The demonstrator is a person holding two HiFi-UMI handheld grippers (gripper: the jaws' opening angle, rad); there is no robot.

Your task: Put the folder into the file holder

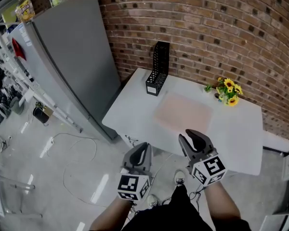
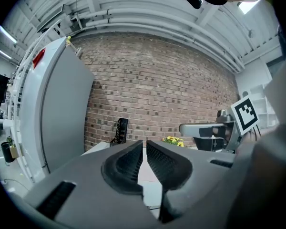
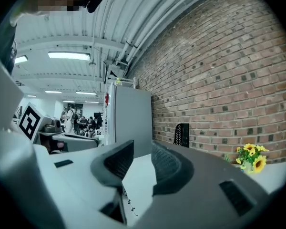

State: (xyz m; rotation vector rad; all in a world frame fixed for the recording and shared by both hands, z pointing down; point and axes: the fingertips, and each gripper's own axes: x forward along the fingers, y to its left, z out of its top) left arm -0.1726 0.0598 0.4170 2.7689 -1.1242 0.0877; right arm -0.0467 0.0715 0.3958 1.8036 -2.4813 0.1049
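Note:
A pale pink folder (image 1: 183, 113) lies flat in the middle of the white table (image 1: 130, 110). A black mesh file holder (image 1: 158, 69) stands upright at the table's far left corner, by the brick wall; it also shows in the left gripper view (image 2: 120, 131) and the right gripper view (image 3: 182, 135). Both grippers hover at the table's near edge, short of the folder. My left gripper (image 1: 142, 148) (image 2: 144, 144) is shut with nothing in it. My right gripper (image 1: 192, 137) (image 3: 142, 149) has its jaws apart and empty.
A small pot of yellow flowers (image 1: 229, 91) stands at the table's far right. A tall grey cabinet (image 1: 72, 57) stands left of the table. Cables lie on the floor (image 1: 77, 153) to the left. A brick wall (image 1: 207, 28) backs the table.

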